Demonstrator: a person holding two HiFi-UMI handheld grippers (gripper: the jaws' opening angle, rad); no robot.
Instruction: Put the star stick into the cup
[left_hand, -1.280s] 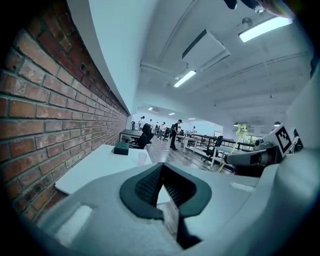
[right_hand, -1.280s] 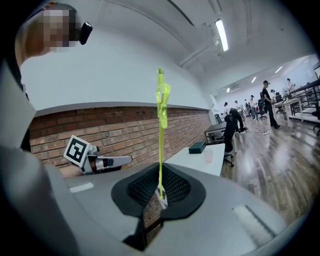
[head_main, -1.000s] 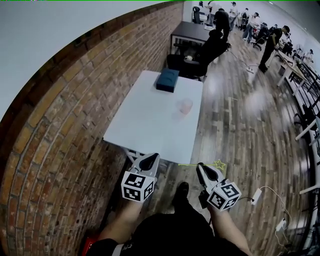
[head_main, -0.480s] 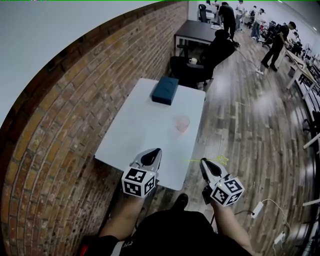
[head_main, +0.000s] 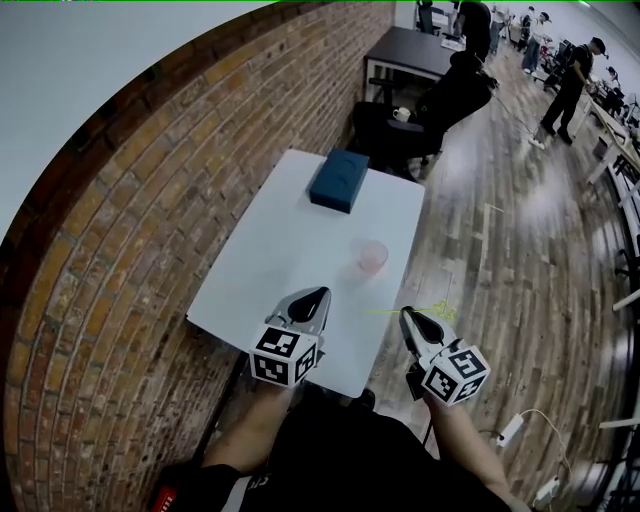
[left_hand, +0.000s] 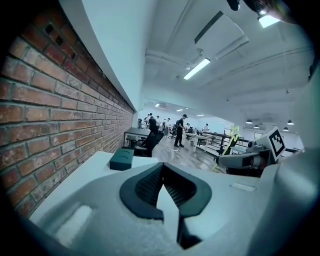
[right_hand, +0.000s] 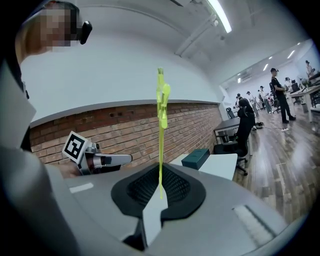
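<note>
A long brick wall runs down the left of the room, with a wooden plank floor spreading to the right. People stand and sit at desks at the far end.

A white tabletop stands against the wall. A dark teal box lies at its far end.

At the near end, a person holds a pair of tongs in each hand. The left tongs hang over the near part of the tabletop. Their jaws are closed together with nothing between them. The right tongs hang just off the tabletop's right edge, above the floor, level with the left tongs and apart from them. Their jaws are pressed together on the star stick.

A pale pink, see-through cup stands upright near the right edge of the tabletop, ahead of both tongs and nearer the right ones.

The star stick is thin and yellow-green. In the right gripper view its plain end is pinched at the very tips of the right tongs, and the stem rises straight up out of them to the star end. The stick is clear of the cup and touches nothing else.
</note>
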